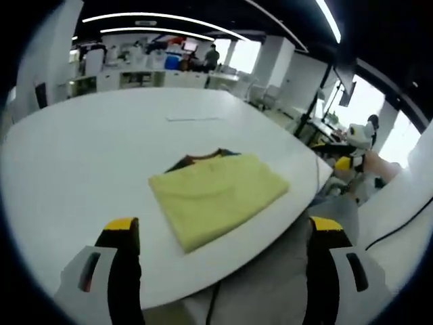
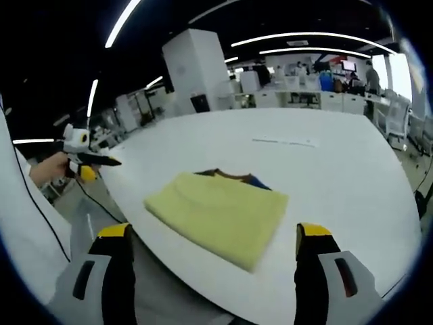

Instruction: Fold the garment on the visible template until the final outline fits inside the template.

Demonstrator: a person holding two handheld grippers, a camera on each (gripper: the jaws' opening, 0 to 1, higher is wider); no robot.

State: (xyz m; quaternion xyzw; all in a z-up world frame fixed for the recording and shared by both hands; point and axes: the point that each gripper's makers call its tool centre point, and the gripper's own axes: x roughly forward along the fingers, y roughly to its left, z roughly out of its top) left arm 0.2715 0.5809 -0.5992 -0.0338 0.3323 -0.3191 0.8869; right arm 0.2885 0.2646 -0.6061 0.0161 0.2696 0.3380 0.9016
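Note:
A yellow garment [image 1: 218, 196] [image 2: 220, 217] lies folded into a neat rectangle on the white table [image 1: 101, 149] [image 2: 338, 176], close to its near edge. A dark, multicoloured strip [image 1: 203, 157] [image 2: 233, 177] peeks out from under its far side; I cannot tell whether this is the template or part of the garment. My left gripper [image 1: 225, 233] is held back from the table, open and holding nothing. My right gripper [image 2: 214, 237] is also open and clear of the cloth. Each gripper appears small in the other's view, the right gripper [image 1: 352, 162] and the left gripper [image 2: 84, 159], both off the table in a hand.
A thin pale strip [image 1: 193, 119] [image 2: 284, 142] lies on the table beyond the garment. The table's rounded edge [image 1: 298, 217] [image 2: 128, 223] runs just before the jaws. A white sleeve with a black cable [image 1: 399, 227] [image 2: 30, 203] fills one side. Office desks and chairs [image 2: 399, 108] stand behind.

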